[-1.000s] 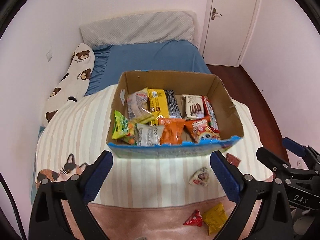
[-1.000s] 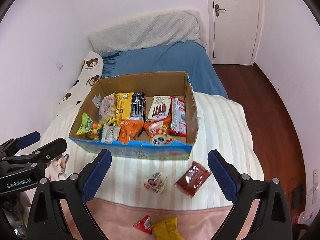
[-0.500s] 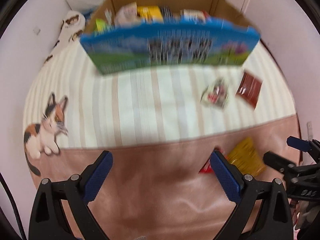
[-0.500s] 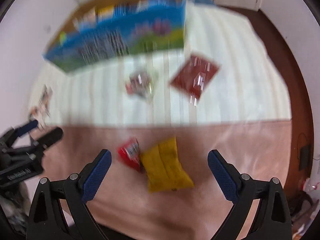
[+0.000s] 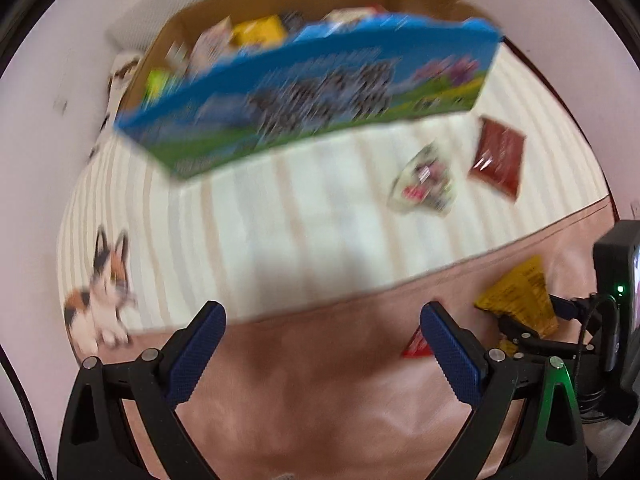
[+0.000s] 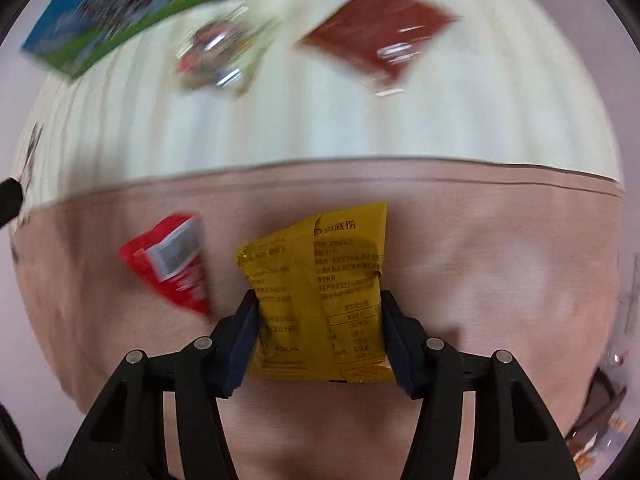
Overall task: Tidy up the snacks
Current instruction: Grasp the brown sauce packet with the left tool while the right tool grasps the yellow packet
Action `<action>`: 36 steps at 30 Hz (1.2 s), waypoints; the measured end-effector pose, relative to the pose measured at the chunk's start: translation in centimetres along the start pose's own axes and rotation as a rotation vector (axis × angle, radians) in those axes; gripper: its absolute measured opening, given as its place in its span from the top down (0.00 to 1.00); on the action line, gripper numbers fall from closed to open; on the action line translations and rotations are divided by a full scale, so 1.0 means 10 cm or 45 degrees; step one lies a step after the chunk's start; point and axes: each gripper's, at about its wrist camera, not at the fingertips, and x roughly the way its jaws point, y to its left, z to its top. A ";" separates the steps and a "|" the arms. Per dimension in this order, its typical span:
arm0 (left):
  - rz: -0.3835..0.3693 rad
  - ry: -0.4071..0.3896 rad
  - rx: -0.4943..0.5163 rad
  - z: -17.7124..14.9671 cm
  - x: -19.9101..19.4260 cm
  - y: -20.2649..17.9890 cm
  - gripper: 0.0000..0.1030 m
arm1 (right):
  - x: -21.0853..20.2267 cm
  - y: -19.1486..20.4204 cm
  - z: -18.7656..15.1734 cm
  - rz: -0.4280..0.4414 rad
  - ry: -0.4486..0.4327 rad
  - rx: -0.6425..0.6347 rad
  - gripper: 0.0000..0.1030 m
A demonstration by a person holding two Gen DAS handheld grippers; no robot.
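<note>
A bed carries everything, covered by a cream striped blanket [image 5: 304,208] with a calico cat print [image 5: 100,300] and a pink band [image 6: 480,280] along its near edge. On the stripes, toward the top of both views, stand a cardboard snack box [image 5: 320,96] with a blue-green front, a pale crumpled packet [image 6: 216,56] and a dark red packet [image 6: 380,36]. On the pink band lie a red packet [image 6: 172,264] and, just right of it, a yellow packet [image 6: 320,296].
</note>
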 end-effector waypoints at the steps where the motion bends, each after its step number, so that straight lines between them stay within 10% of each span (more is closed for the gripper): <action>1: -0.004 -0.012 0.026 0.08 -0.03 -0.08 0.03 | -0.05 -0.15 0.00 -0.010 -0.015 0.045 0.42; 15: -0.131 0.195 0.383 1.25 0.88 -1.72 0.03 | -0.40 -1.75 -0.08 0.132 -0.069 0.502 0.28; 19: -0.151 0.197 0.362 1.31 1.06 -1.79 0.21 | -0.41 -1.81 -0.06 0.207 -0.074 0.533 0.28; 23: -0.187 0.187 0.323 1.29 1.06 -1.80 0.47 | -0.36 -1.85 -0.03 0.198 -0.059 0.488 0.28; 36: -0.300 0.373 0.071 0.12 0.98 -1.20 0.48 | -0.18 -1.44 -0.25 0.171 0.019 0.319 0.39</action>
